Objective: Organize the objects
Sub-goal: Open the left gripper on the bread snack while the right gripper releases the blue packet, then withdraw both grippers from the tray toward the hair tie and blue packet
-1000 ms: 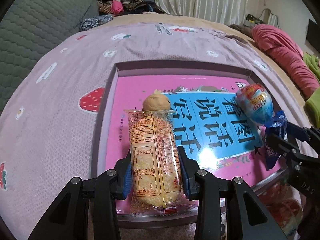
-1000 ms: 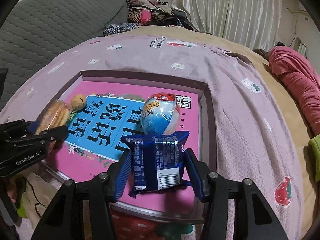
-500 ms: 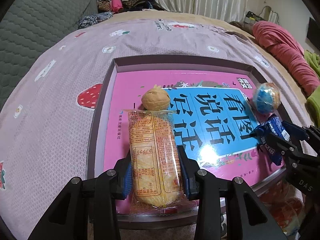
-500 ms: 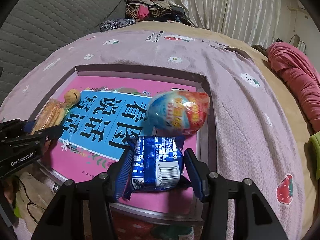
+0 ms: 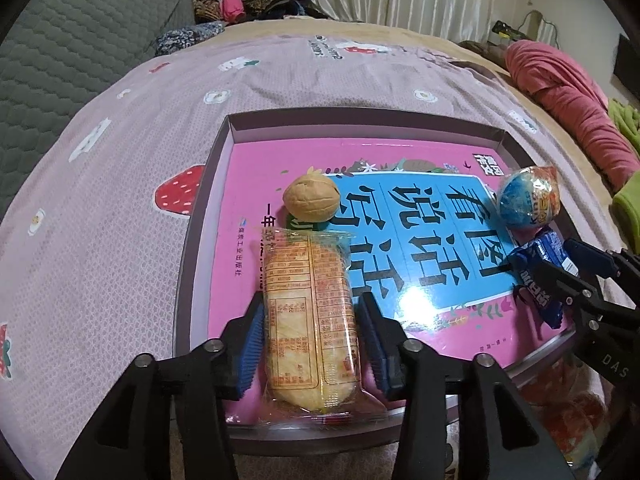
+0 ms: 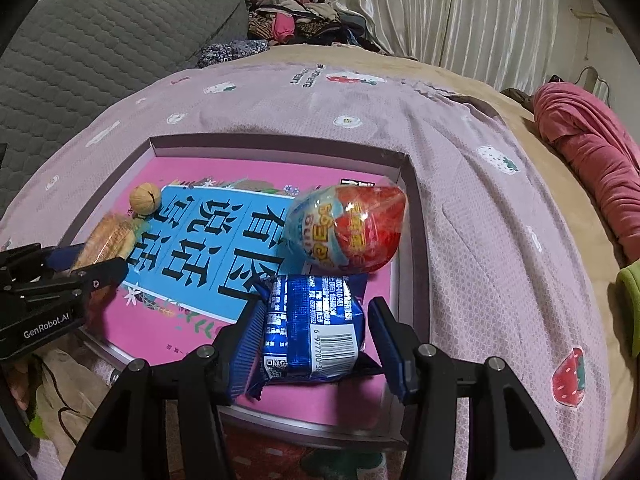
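A shallow box tray [image 5: 208,184] with a pink and blue printed floor lies on the bed. My left gripper [image 5: 310,332] has opened; the yellow cracker packet [image 5: 310,320] lies on the tray floor between its jaws, with small gaps at both pads. A walnut [image 5: 311,201] sits just beyond it. My right gripper [image 6: 314,336] has opened around the blue snack packet [image 6: 314,328], which rests on the tray near its front right corner. A wrapped red and blue egg toy [image 6: 350,234] lies just past it. In the right wrist view the cracker packet [image 6: 108,240] and walnut [image 6: 145,199] show at left.
The tray [image 6: 416,240] sits on a lilac strawberry-print sheet [image 5: 100,220]. A grey quilted headboard [image 5: 60,60] stands at the left. A rolled pink blanket [image 6: 592,160] lies at the right. Piled clothes [image 6: 296,24] and curtains are at the back.
Both grippers have opened, leaving the cracker packet and blue packet resting on the tray. The egg toy rolled and turned near the right wall.
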A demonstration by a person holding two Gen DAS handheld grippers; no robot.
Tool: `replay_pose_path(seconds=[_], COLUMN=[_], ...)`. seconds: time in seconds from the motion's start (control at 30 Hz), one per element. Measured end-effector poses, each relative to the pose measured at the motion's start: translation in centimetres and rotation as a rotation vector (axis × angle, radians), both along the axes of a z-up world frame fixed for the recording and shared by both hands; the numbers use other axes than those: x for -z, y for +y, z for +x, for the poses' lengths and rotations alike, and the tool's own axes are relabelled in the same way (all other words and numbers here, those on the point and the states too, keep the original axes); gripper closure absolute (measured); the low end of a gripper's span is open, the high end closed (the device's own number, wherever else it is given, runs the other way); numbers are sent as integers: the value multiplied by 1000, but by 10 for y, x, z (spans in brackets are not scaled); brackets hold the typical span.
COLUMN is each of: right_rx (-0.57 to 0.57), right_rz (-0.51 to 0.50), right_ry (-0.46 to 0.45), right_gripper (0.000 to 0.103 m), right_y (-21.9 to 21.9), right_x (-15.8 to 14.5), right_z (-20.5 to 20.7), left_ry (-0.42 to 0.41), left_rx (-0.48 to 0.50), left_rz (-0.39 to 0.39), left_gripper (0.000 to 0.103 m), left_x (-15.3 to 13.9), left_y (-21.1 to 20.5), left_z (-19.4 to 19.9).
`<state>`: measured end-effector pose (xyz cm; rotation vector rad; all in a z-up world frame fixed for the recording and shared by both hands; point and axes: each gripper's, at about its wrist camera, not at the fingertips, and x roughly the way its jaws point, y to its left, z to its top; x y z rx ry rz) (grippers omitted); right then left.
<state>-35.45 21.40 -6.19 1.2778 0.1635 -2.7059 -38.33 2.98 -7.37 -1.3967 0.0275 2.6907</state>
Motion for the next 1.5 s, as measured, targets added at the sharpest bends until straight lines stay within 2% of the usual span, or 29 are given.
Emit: replay_pose_path(seconds=[0.3,0.33,0.43,0.53,0.63,0.67,0.73,0.97,1.03,1.13,1.37,1.5], right_rx=[1,1,2,2,8,11,15,28,33,37,46,56], right_rz=[2,0,-1,-11,-22,-25,-29,-26,-25,-22,-20,-28], right_ry=[14,16,23,31,45,50,72,164,195,249,326,350], right_gripper=[49,49,49,46,43,42,33,24,16,12,8,4], right_y=[-1,-1,0,0,1,2,2,0,-1,-3,-6,-6], right_x=[-6,-7,-10,-14,-20,-23,-29,-54,-64,-80,-109,-121], right_z=[3,3,4,6,8,9,13,26,32,43,69,87], left_ry=[6,10,27,45,57,62,71,116,137,181,271,283], left_rx=[-3,-4,-2,0,-1,-2,-6,-12,-21,-32,-33,-33], left_rz=[-5,-4,-7,-6,-4,-6,-1,20,20,12,49,61], left_gripper=[48,46,31,31,25,25,25,23,23,22,21,21], left_x=[-4,-6,-12,-19,-24,-26,-31,-52,-62,-77,-111,-120], left_y=[1,1,2,3,1,1,-1,-6,-8,-10,-16,-19], left_z=[3,4,7,11,13,14,16,28,34,45,74,86])
